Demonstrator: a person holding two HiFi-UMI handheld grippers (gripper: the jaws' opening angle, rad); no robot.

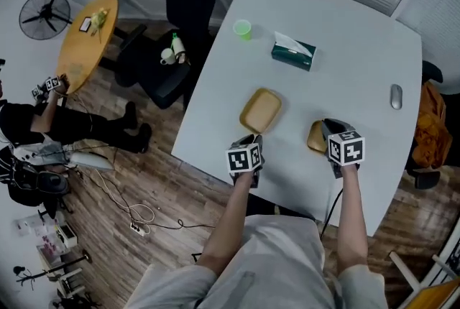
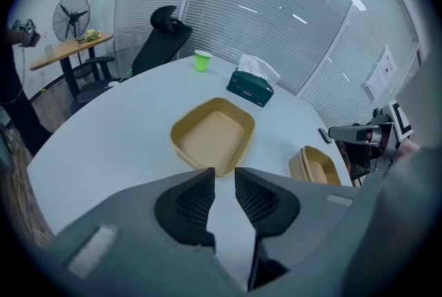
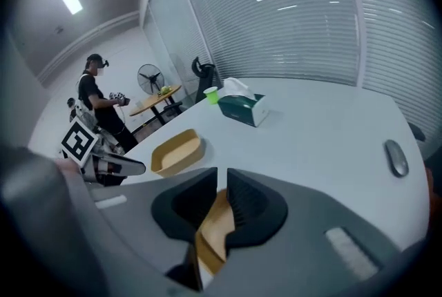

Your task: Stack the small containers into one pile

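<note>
1. Left claw [image 2: 224, 175]: jaws a narrow gap apart, nothing between them. It hung over the white counter [image 1: 345, 27] near the front edge.
2. Empty tan container [image 1: 260, 111] sat upright on the counter just ahead of that claw, untouched.
3. Right claw [image 3: 222, 181]: clamped on the rim of a second tan container [image 3: 213, 230], which was right of the first and apart from it. Couldn't tell whether it was clear of the surface.
4. Farther back sat a green tissue box [image 1: 293, 52] and a green cup [image 1: 243, 29], with a computer mouse [image 1: 396, 96] at the right side.
5. Black office chair [image 1: 180, 13] stood beside the counter's left edge.
</note>
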